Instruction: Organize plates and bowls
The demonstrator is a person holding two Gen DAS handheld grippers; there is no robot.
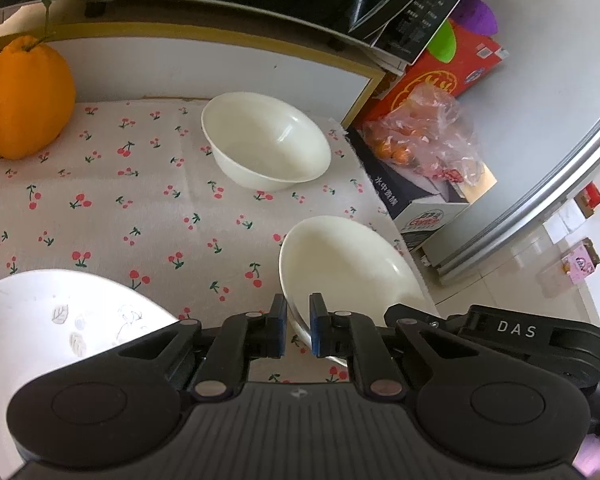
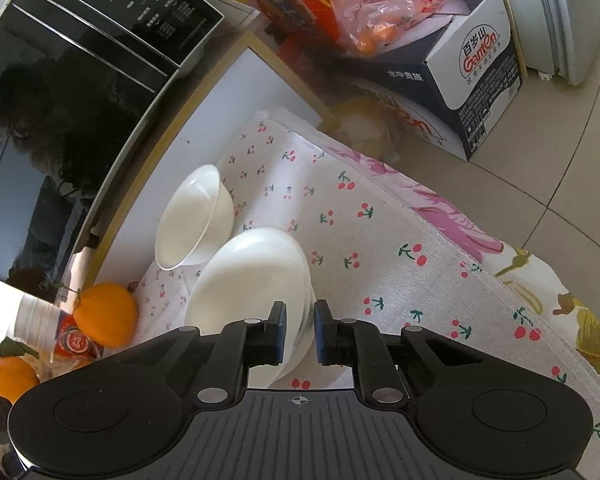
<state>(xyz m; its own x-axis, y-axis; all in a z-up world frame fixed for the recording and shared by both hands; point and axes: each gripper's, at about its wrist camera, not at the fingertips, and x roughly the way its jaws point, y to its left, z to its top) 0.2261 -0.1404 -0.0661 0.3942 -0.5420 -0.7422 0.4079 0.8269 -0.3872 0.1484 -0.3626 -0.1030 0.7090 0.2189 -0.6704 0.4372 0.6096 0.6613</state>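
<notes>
Glossy white round bowl (image 1: 340,264) rim pinched in left gripper (image 1: 298,330) jaws.

the patterned plate (image 1: 60,320) is cut off at the lower left (gripper body hides its near part).

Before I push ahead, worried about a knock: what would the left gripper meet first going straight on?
The left gripper is already shut on the near bowl. Beyond it, probably the far bowl, though depth is unclear.
</notes>
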